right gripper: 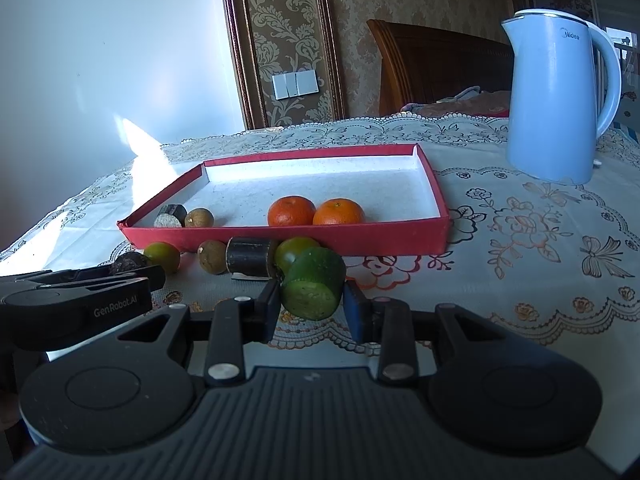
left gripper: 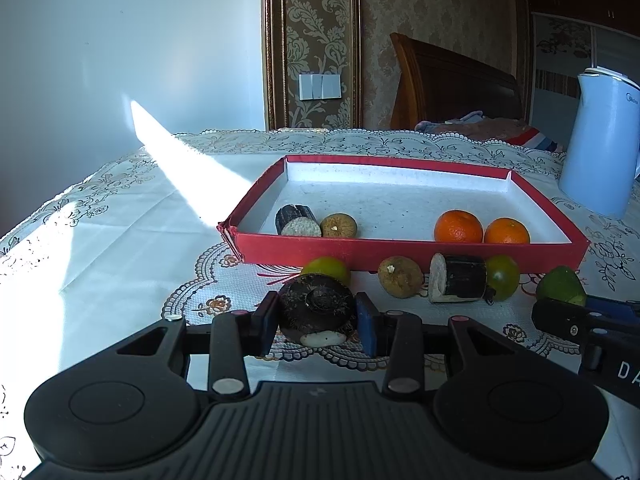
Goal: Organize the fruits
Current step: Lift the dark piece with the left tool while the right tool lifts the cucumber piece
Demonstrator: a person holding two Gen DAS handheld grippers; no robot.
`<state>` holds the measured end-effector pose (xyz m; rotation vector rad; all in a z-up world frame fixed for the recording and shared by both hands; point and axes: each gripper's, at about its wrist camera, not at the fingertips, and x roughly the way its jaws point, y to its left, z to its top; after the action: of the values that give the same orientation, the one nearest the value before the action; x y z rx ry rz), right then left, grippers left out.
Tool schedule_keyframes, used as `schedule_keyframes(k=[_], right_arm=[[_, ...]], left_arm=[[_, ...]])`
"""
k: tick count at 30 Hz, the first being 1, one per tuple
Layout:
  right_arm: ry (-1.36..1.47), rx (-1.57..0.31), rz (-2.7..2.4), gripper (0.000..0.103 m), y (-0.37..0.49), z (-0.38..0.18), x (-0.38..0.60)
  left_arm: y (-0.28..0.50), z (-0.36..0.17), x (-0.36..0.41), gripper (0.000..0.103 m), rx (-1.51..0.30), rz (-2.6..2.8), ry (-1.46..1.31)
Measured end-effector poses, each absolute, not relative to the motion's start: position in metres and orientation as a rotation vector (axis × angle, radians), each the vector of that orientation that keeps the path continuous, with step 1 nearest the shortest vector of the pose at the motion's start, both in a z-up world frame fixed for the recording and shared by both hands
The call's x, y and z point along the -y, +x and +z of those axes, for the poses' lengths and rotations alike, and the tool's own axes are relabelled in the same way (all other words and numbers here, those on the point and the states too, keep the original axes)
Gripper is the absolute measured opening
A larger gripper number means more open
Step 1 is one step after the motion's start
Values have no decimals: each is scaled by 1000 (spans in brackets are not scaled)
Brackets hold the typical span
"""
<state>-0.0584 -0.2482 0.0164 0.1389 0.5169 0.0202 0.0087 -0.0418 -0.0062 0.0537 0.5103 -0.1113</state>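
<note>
Both tongs loaded: left gripper (left gripper: 316,322) clamped on dark water chestnut (left gripper: 316,308), right gripper (right gripper: 310,308) clamped on cut green piece (right gripper: 314,284). Red tray (right gripper: 280,236) waiting at twelve o'clock (oranges (right gripper: 291,211) grouped inside already), likely sorting by kind.
</note>
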Motion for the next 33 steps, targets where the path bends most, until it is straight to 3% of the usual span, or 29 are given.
schedule_keyframes(k=[33], right_arm=[[169,-506,54,32,-59,17,251]], left_arm=[[6,-5,43,39,-491,-113,53]])
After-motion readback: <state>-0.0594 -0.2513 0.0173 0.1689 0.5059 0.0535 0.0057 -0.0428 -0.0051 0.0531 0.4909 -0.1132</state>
